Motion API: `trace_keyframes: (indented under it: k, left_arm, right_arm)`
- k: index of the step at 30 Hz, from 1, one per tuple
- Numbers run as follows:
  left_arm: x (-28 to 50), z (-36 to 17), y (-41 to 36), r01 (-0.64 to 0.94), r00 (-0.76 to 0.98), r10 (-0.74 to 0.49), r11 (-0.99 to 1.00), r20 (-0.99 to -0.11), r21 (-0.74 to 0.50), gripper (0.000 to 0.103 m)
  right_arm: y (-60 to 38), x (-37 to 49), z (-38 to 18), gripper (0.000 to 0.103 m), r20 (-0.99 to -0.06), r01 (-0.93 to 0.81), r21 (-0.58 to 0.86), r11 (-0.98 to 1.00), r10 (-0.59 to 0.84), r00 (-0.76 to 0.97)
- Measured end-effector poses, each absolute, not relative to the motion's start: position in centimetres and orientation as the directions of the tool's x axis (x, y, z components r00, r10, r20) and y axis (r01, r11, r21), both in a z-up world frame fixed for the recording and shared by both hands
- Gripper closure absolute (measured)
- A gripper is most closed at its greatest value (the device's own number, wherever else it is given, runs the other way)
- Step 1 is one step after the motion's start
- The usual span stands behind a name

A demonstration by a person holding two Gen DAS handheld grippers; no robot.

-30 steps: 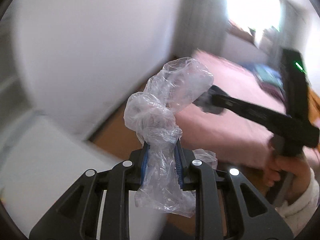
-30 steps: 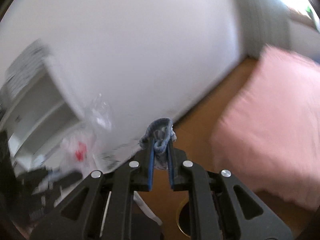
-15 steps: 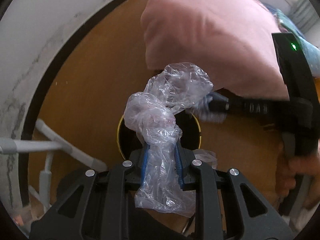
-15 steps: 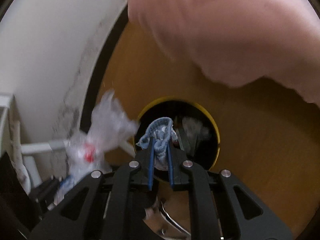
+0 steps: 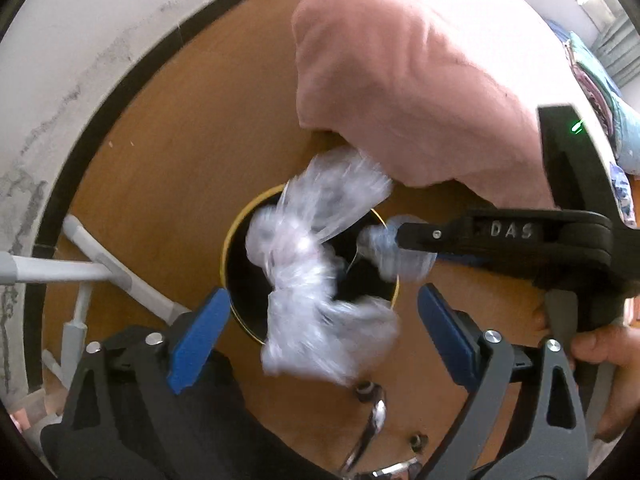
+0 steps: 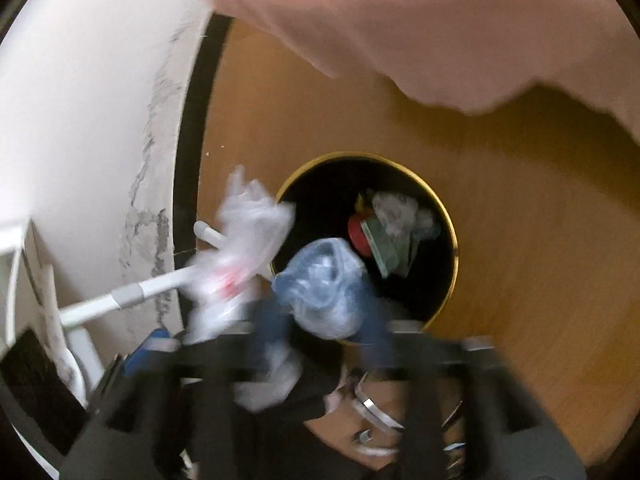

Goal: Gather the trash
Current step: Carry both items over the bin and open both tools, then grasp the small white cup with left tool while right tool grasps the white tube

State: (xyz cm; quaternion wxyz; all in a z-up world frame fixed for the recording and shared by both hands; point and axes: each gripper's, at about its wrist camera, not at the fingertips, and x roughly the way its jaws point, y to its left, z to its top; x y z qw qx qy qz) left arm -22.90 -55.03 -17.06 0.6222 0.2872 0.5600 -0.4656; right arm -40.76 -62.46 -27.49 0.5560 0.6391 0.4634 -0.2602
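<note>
Left gripper [image 5: 320, 320] sprang wide, released | 1 clear bag [image 5: 316, 276] over 1 bin [image 5: 230, 240] | right gripper [image 6: 324, 344] blurred, cannot tell

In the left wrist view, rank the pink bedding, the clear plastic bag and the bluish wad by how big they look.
1. pink bedding, by far the largest.
2. clear plastic bag, though blur and nearness to the camera inflate it.
3. bluish wad, smallest and partly hidden by the right gripper.

Clear plastic bag [image 5: 316, 276], whitish, with a red blotch in the right wrist view. Blue-grey wad [image 6: 326, 290]. Bin [image 6: 450, 236]: black inside, yellow rim; red and green bits among the trash. Floor [image 5: 168, 152] orange-brown wood. Bedcover [image 5: 420, 80] pink. Gripper pads [image 5: 198, 334] blue on black frames. Wall [image 6: 80, 100] white, grey scuffs, black skirting.
</note>
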Motion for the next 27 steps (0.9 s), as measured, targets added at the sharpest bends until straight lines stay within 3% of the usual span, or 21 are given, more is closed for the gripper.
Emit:
trace_keyframes:
  k: [1, 7, 11, 14, 18, 21, 24, 27]
  left_arm:
    - [-23.1, -16.9, -54.9, 0.905, -0.056, -0.257, 0.395, -0.965, -0.158, 0.011]
    - [-24.4, -14.4, -54.4, 0.934, 0.009, -0.301, 0.342, -0.953, -0.099, 0.011]
    - [-27.4, -5.0, -53.2, 0.977, 0.08, -0.528, 0.209, -0.845, -0.038, 0.008]
    - [-26.8, 3.8, -49.4, 0.981, 0.108, -0.691, 0.188, -0.715, -0.034, 0.006]
    - [-21.1, 10.1, -41.5, 0.942, 0.264, -0.738, 0.334, -0.622, 0.003, 0.006]
    - [-15.9, 11.7, -33.6, 0.853, 0.458, -0.671, 0.516, -0.583, 0.076, 0.006]
    - [-9.7, 11.3, -23.4, 0.662, 0.646, -0.477, 0.739, -0.596, 0.126, 0.006]
    - [-4.2, 9.9, -12.9, 0.423, 0.724, -0.251, 0.897, -0.642, 0.126, 0.006]
  right_arm:
    - [-62.6, -41.3, -27.7, 0.01, -0.846, 0.884, 0.467, 0.021, 0.301, 0.44]
    - [-64.4, -43.3, -25.6, 0.01, -0.91, 0.924, 0.382, -0.003, 0.175, 0.376]
    - [-65.7, -45.0, -18.8, 0.009, -0.968, 0.991, 0.13, -0.021, -0.219, 0.122]
    - [-64.9, -45.0, -12.2, 0.007, -0.838, 0.999, -0.04, 0.025, -0.545, -0.02]
    - [-62.3, -43.3, -6.2, 0.007, -0.654, 0.984, -0.143, 0.108, -0.756, -0.012]
    - [-60.0, -41.8, -3.5, 0.007, -0.587, 0.974, -0.124, 0.192, -0.805, 0.084]
    - [-57.5, -39.5, -1.2, 0.007, -0.523, 0.949, -0.166, 0.267, -0.84, 0.145]
    - [-55.1, -37.0, 1.1, 0.007, -0.488, 0.914, -0.165, 0.37, -0.836, 0.251]
